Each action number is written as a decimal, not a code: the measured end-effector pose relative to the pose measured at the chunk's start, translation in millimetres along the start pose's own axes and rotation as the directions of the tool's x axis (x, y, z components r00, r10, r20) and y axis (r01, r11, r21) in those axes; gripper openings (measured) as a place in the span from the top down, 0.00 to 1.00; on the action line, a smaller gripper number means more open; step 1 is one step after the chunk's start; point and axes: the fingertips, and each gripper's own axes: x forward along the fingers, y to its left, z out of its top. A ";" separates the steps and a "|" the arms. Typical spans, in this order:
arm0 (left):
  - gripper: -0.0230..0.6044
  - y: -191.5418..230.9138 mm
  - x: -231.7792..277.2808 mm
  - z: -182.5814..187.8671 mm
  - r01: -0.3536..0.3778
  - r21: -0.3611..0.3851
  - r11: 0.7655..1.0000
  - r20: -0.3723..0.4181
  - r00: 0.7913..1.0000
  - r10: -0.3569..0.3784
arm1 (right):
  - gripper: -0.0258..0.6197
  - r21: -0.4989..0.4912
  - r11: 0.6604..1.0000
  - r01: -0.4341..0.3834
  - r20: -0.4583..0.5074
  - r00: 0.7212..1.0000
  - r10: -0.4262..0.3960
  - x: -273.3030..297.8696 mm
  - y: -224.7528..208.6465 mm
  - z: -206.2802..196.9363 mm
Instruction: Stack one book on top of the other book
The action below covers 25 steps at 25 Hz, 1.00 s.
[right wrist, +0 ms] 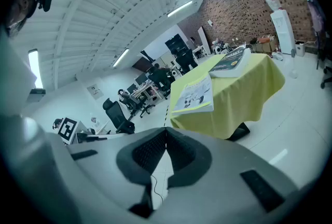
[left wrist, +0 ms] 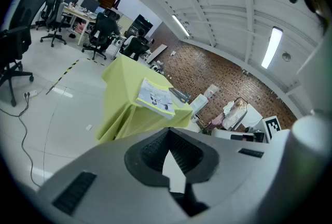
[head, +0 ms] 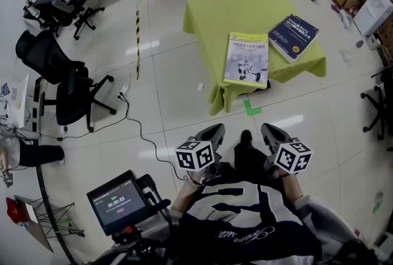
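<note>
Left claw (head: 215,129) and right claw (head: 269,129) are both sitting closed and gripping nothing, well apart from the bench (head: 227,9). 2 books are lying flat on its yellow-green cloth. The white-yellow book (head: 247,59) is overhanging the near edge, and the blue book (head: 293,37) is lying just beside it, unstacked.

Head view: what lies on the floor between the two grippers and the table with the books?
In the head view, only bare floor and a green tape mark close to the table's cloth.
</note>
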 end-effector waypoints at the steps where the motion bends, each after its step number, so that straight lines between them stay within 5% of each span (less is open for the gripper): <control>1: 0.96 1.0 7.9 7.5 -0.004 0.008 1.000 0.007 1.000 0.004 | 0.96 -0.003 1.000 -0.005 -0.004 1.000 0.005 6.7 -8.6 6.9; 5: 0.96 3.7 42.6 35.9 -0.022 0.015 1.000 0.026 0.999 0.021 | 0.96 0.013 0.999 -0.035 -0.032 0.999 0.036 36.7 -43.1 33.2; 7: 0.96 3.5 59.2 44.0 -0.030 0.018 0.999 0.018 0.999 0.030 | 0.82 0.050 0.997 -0.060 -0.060 0.996 0.063 52.8 -60.7 41.4; 16: 0.96 21.3 93.2 50.8 -0.148 -0.013 0.989 -0.036 0.988 0.147 | 0.56 0.212 0.973 -0.095 -0.163 0.978 0.131 127.7 -130.8 57.2; 25: 0.96 27.2 108.9 44.5 -0.210 -0.022 0.977 -0.078 0.975 0.208 | 0.54 0.410 0.898 -0.160 -0.166 0.955 0.247 174.6 -146.9 55.4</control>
